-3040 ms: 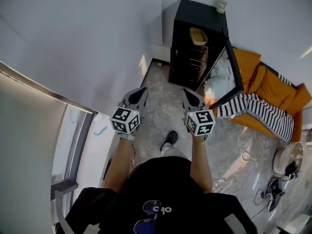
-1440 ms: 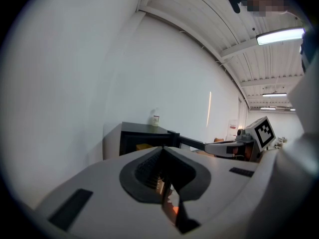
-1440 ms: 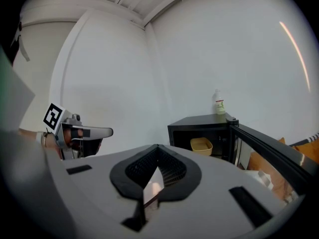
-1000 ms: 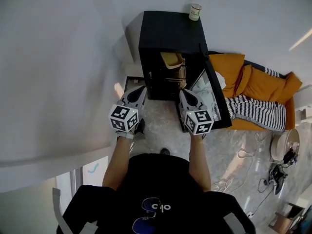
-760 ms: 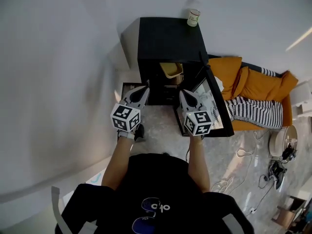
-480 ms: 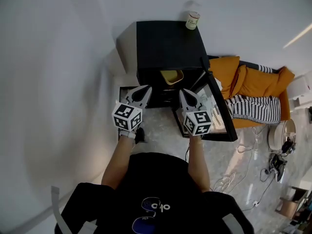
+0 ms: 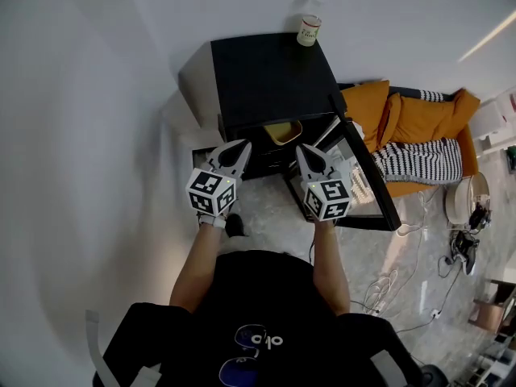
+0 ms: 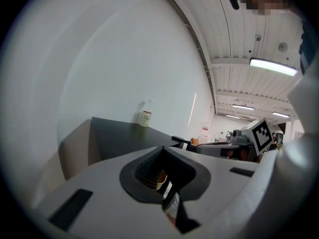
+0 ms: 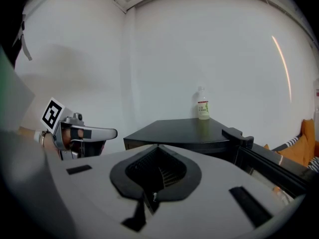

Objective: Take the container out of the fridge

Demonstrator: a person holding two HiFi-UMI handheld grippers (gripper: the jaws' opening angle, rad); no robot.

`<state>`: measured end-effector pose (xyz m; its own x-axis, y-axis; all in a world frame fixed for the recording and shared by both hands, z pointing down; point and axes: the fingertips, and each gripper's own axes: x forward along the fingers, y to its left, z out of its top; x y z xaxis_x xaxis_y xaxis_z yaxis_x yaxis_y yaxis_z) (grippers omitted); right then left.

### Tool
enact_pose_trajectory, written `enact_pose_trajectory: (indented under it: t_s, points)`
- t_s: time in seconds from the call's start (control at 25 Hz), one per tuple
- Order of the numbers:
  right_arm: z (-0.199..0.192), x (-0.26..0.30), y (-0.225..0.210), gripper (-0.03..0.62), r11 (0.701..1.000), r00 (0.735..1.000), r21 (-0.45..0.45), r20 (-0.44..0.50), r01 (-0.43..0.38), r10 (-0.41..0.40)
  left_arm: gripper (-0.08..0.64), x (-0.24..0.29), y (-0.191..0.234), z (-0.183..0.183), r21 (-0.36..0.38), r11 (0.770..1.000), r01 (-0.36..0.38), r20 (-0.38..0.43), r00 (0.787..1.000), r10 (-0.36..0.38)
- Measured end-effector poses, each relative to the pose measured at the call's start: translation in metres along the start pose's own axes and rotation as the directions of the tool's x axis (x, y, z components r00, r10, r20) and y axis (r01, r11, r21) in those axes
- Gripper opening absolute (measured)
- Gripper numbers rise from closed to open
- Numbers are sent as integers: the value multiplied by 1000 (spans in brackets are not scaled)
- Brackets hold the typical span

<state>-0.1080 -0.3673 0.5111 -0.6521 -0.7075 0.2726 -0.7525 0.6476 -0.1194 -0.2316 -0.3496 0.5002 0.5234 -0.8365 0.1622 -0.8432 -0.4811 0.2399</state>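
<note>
A yellow container [image 7: 282,130] sits on an upper shelf inside the black fridge [image 7: 266,71]. The fridge door [image 7: 363,184] hangs open to the right. My left gripper [image 7: 244,143] is shut and empty, its tip just in front of the open fridge, left of the container. My right gripper [image 7: 300,147] is also shut and empty, close to the container's right side and by the door's hinge end. In the right gripper view the gripper [image 9: 158,146] points over the fridge top [image 9: 189,131]. The left gripper [image 8: 162,148] likewise faces the fridge.
A small bottle [image 7: 308,31] stands on the fridge top at the back. An orange sofa [image 7: 403,111] with a striped blanket [image 7: 411,160] lies right of the door. Cables [image 7: 387,289] trail over the floor at the right. A white wall [image 7: 81,135] runs along the left.
The person has walked up to the fridge, which now lies right ahead of both grippers. The grippers have stayed side by side and shut.
</note>
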Motion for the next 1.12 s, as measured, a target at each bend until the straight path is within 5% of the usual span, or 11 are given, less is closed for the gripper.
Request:
enact_pose_trajectory:
  t_s: [1.12]
  points:
    - [-54,13,-1,8,982,986,98,-37,163,-161,7,22,-12,-51,45,974,221,-155,965,-212]
